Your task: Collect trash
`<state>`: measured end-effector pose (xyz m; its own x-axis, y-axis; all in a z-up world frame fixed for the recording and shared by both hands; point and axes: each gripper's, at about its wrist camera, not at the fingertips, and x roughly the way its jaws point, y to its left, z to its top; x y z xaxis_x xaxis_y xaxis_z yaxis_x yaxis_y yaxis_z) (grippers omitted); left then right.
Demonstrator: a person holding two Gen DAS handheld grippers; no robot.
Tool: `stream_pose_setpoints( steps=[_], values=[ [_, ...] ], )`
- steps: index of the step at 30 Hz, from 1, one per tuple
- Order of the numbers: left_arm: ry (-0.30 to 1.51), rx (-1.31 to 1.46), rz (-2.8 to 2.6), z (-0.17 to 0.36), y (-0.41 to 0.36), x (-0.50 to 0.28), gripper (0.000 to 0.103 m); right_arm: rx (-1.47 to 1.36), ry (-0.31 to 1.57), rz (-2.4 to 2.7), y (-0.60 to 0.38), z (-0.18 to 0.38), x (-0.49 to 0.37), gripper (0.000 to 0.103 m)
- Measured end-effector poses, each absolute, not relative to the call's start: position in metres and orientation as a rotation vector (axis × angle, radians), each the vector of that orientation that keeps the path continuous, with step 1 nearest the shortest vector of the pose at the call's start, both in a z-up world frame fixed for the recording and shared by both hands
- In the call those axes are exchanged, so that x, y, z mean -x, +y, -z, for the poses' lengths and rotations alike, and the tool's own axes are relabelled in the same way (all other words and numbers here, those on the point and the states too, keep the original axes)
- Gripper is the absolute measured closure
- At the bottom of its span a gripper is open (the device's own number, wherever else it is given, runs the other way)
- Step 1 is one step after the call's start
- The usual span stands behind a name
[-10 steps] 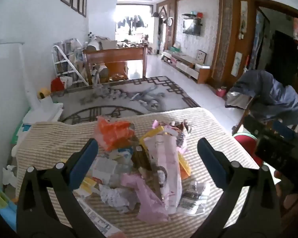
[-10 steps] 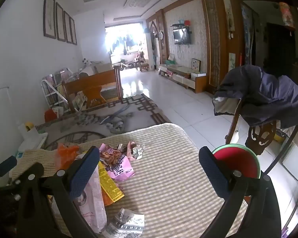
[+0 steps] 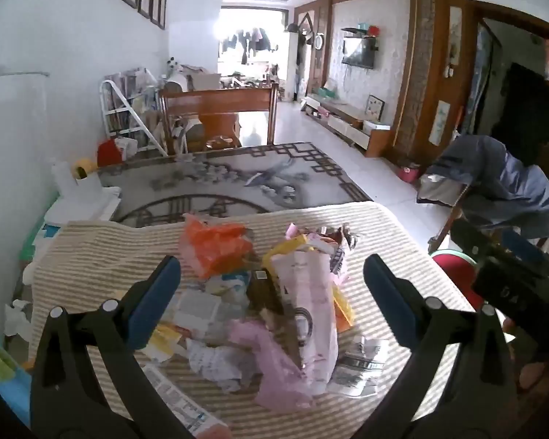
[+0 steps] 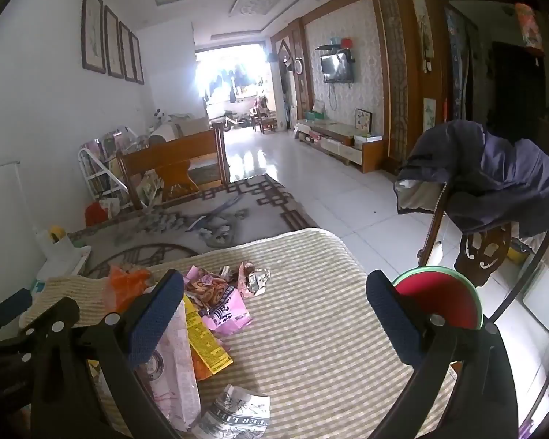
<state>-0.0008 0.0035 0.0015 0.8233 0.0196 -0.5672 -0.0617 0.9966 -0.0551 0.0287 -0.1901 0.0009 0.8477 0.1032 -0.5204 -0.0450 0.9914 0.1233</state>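
Observation:
A heap of trash [image 3: 263,303] lies on a striped cloth-covered table [image 3: 102,256]: an orange plastic bag [image 3: 216,245], pink wrappers [image 3: 274,358], a pale paper bag [image 3: 311,292], yellow packets and crumpled newsprint [image 3: 360,367]. My left gripper [image 3: 272,292] hovers open above the heap with nothing between its blue pads. My right gripper [image 4: 274,314] is open over bare cloth to the right of the heap, holding nothing. Near it lie pink wrappers [image 4: 219,303], a yellow packet [image 4: 205,340] and crumpled newsprint [image 4: 234,417]. A red bin with a green rim [image 4: 443,300] stands past the table's right edge.
A wooden chair draped with a dark jacket [image 4: 494,186] stands right of the table, behind the bin. A patterned rug [image 3: 219,183], a wooden bench [image 3: 216,109] and a white rack [image 3: 120,109] lie beyond the table. The right gripper's body [image 3: 512,270] shows at the left view's right edge.

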Motion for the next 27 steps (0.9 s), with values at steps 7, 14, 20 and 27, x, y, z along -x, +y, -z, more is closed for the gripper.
stream_pose_setpoints(
  steps=[7, 14, 20, 27],
  values=[
    [0.606, 0.099, -0.014, -0.0017, 0.0085, 0.0014, 0.005, -0.115, 0.550, -0.095, -0.1869, -0.0014, -0.0252, 0.007],
    [0.615, 0.097, -0.018, 0.0012, 0.0059, -0.0007, 0.005, -0.117, 0.550, -0.096, -0.1876, -0.0009, -0.0250, 0.007],
    [0.621, 0.099, -0.021, 0.0028, 0.0079, -0.0027, 0.005, -0.115, 0.551, -0.097, -0.1871, -0.0009, -0.0248, 0.007],
    [0.626, 0.095, -0.034, 0.0038, 0.0106, -0.0015, 0.005, -0.114, 0.552, -0.099, -0.1864, 0.0000, -0.0244, 0.007]
  ],
)
